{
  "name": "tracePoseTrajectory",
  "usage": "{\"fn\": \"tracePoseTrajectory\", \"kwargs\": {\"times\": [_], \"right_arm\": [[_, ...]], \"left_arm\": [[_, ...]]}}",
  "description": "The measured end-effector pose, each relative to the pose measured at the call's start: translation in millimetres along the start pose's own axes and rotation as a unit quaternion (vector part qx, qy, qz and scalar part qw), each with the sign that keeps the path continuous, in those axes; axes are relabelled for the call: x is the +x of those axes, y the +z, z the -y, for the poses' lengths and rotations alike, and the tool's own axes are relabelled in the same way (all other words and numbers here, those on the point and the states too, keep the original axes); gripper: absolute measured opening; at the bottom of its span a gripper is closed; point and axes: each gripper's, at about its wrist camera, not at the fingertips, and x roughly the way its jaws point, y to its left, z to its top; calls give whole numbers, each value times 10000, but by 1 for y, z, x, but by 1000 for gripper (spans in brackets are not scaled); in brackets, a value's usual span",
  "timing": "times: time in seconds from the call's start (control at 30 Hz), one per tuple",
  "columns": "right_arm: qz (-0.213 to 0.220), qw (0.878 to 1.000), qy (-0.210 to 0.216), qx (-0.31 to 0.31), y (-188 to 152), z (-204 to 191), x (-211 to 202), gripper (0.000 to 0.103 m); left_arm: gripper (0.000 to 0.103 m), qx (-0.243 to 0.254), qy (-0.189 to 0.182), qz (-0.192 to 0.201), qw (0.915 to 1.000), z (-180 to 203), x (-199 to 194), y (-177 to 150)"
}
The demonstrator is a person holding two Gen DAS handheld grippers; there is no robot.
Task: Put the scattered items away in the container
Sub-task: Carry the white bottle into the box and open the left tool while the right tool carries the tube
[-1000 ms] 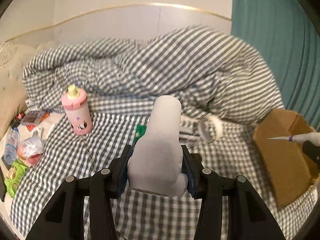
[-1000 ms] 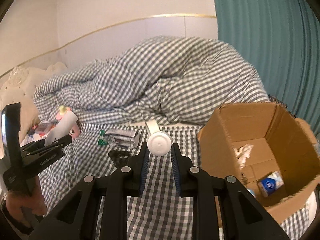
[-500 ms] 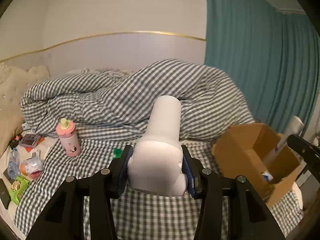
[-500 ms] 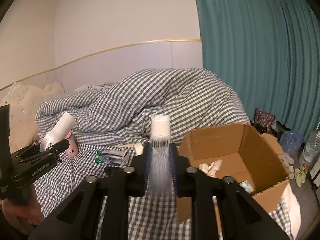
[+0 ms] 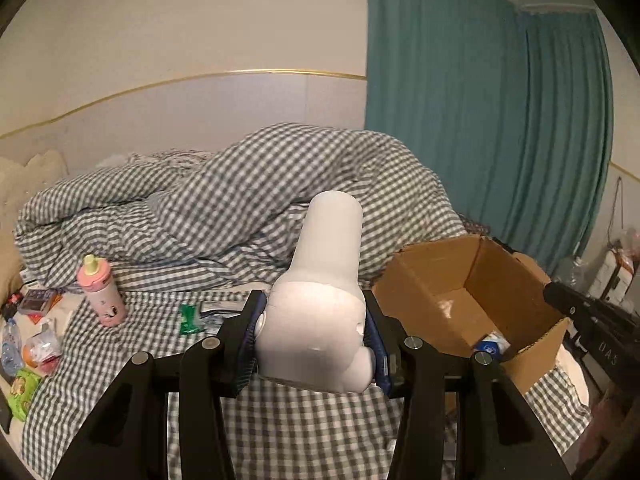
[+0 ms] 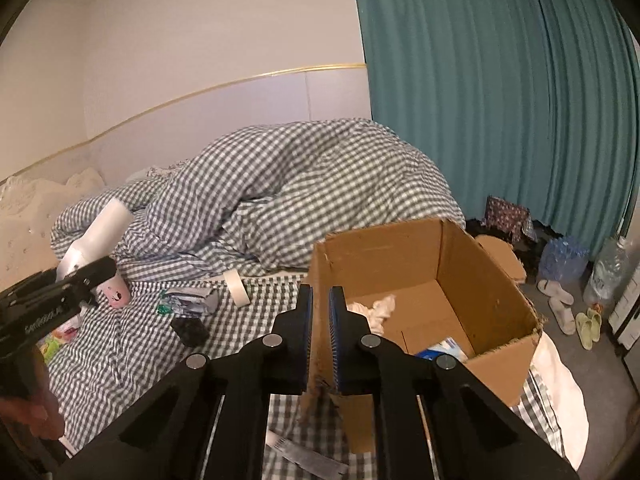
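Observation:
My left gripper (image 5: 312, 344) is shut on a white bottle (image 5: 320, 304) and holds it above the checked bed, left of the open cardboard box (image 5: 472, 304). The same gripper and bottle (image 6: 100, 232) show at the left of the right wrist view. My right gripper (image 6: 320, 320) holds nothing; its jaws stand narrowly apart at the box's near left wall (image 6: 320, 280). The box (image 6: 440, 300) holds a crumpled cloth (image 6: 376, 308) and a blue-white pack (image 6: 444, 348). A pink bottle (image 5: 102, 292), a tape roll (image 6: 236, 284) and wrappers (image 6: 188, 300) lie on the bed.
A bunched checked duvet (image 5: 260, 192) fills the back of the bed. Snack packs and a small water bottle (image 5: 24, 344) lie at the bed's left edge. A teal curtain (image 6: 500, 100) hangs to the right. Slippers and bottles (image 6: 568, 304) sit on the floor.
The white tube that my right gripper held is gone from its jaws, and the gripper now stands at the box wall. My left gripper has risen with the white bottle, nearer the box.

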Motion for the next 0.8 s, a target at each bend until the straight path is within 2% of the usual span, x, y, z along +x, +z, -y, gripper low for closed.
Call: {"fn": "tracePoseTrajectory", "kwargs": {"times": [0.1,0.27,0.33,0.43,0.53,0.63,0.7,0.77,0.8], "right_arm": [[-184,9995,172,-195,-12,6,-2,8],[-756,9918,846,-586,-48,10,11,8],[-1005,9825,1211,-993,-68,4,17,8],[-1299,9613,1764,-1672,-99,-9,26,8],[-1595,9486,2161,-1674,-119,-7,45,8],[-1798,9420,2290,-1667,-132,-2,66,9],[-1964,9343,2419,-1729,-140,-3,78,18],[-2056,9268,2555,-1828,-147,-1,85,48],[-2061,9244,2614,-1862,-149,-2,88,55]], "left_arm": [[48,125,-195,-21,9997,20,7,5],[48,389,-538,6,9978,55,21,12],[48,550,-678,7,9962,71,25,14],[48,758,-908,-1,9930,88,31,18],[48,956,-1130,-34,9890,102,37,22],[48,1152,-1240,-65,9855,113,45,25],[48,1262,-1283,-99,9836,119,50,25],[48,1337,-1327,-160,9820,125,57,25],[48,1357,-1364,-209,9811,127,62,26]]}}
